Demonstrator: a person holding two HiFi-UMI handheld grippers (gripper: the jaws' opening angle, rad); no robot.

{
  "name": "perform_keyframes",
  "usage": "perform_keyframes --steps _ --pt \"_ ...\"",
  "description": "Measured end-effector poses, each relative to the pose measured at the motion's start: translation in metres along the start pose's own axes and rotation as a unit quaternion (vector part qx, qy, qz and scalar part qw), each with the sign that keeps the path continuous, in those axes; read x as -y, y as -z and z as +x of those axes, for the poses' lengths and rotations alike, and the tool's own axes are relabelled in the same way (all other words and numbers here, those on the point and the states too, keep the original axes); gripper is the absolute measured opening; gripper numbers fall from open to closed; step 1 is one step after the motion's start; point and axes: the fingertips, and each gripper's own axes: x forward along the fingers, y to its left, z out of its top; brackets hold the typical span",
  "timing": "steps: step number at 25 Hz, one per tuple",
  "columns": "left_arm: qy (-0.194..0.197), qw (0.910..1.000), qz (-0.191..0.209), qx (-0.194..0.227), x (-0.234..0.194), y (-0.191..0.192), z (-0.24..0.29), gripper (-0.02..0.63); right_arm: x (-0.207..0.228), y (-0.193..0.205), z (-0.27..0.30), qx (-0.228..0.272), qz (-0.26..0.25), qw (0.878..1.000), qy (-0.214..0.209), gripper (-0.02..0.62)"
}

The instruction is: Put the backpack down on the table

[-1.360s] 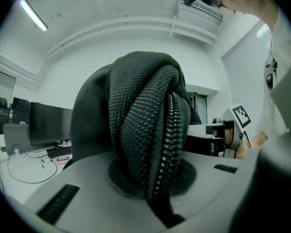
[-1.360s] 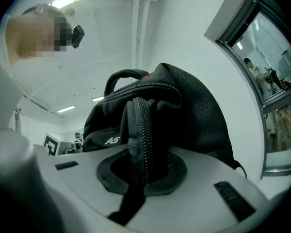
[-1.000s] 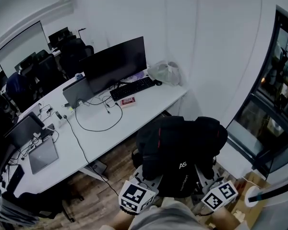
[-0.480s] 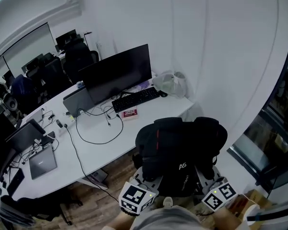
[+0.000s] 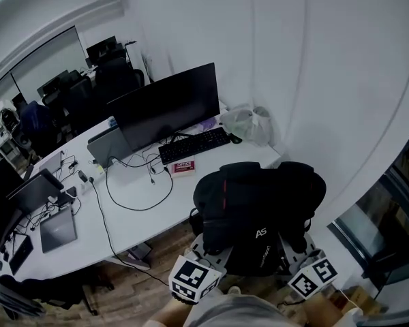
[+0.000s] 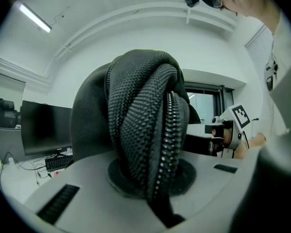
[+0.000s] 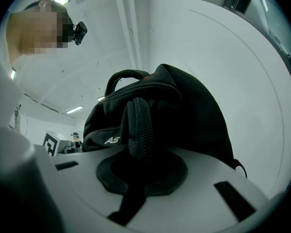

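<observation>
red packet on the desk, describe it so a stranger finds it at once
Find the long white desk and its big dark monitor. Just in front of the black keyboard lies a small flat packet, the only red thing on the desktop.

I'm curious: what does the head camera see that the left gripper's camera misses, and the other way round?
Only the head view shows the whole white table, with a laptop, a red box and a plastic bag on it, and the wooden floor.

Only the left gripper view shows the left gripper up close, jaws shut on a zippered fold of the backpack, and a ceiling light.

Both show the black backpack, not yet on the table, the dark monitor and the keyboard.
</observation>
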Motion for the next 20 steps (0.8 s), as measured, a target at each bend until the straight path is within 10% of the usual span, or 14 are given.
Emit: perform_keyframes --steps 20 --pt "0.011 0.9997 -0.020 -0.002 -0.131 0.003 0.074 0.017 0.058 0.008 0.138 -0.020 -0.004 1.000 0.019 0.027"
